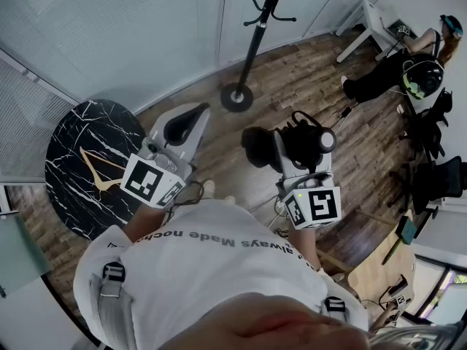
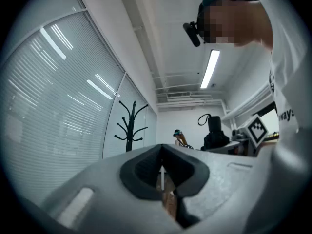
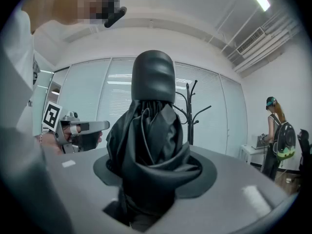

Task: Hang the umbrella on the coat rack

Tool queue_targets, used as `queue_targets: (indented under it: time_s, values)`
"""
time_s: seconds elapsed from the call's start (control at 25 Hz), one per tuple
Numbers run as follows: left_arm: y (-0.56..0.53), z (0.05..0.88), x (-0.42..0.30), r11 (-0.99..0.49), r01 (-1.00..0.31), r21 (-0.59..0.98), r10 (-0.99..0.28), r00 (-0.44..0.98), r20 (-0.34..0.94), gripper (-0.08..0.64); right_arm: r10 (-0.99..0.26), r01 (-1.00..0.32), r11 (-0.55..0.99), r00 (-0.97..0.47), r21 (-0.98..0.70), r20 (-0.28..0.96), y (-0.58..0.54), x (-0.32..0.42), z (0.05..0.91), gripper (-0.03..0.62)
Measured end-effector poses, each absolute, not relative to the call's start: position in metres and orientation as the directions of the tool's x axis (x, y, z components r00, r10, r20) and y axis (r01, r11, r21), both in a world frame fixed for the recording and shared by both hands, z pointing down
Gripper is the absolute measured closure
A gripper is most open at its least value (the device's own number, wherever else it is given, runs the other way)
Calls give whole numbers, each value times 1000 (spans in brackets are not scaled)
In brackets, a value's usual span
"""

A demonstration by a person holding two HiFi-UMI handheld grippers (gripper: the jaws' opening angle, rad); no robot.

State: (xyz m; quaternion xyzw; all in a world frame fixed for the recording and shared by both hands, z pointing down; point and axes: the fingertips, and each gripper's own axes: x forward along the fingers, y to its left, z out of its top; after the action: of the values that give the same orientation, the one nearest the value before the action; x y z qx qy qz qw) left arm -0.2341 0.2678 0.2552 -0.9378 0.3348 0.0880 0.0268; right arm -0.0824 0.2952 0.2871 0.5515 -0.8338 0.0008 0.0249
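The folded black umbrella (image 3: pixel 152 130) is clamped between the right gripper (image 3: pixel 151 189) jaws. The left gripper (image 2: pixel 163 174) is closed, empty, alongside. The coat rack (image 3: pixel 191 112) is seen well ahead. Gripped by loose fabric, the umbrella could be dropped, or a hook missed.

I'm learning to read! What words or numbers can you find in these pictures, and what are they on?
"always Made", upside down, on the person's white shirt; further letters unclear.
"ways", same shirt, left gripper view.
Two marker cubes: square patterns only, no words.
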Motion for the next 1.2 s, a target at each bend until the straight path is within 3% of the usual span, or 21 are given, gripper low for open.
queue_targets:
  time_s: [0.6, 0.92, 1.2]
  values:
    - [237, 280, -307, -779, -626, 49, -624, 764, -162, 557, -924, -926, 377, -375, 2, 77, 262, -153, 307, 350]
    - [215, 287, -294, -778, -625, 60, -627, 766, -145, 557, -926, -930, 368, -368, -16, 89, 238, -135, 316, 350]
    - [174, 290, -241, -787, -615, 50, -616, 777, -132, 557, -926, -930, 366, -368, -42, 80, 199, -88, 325, 350]
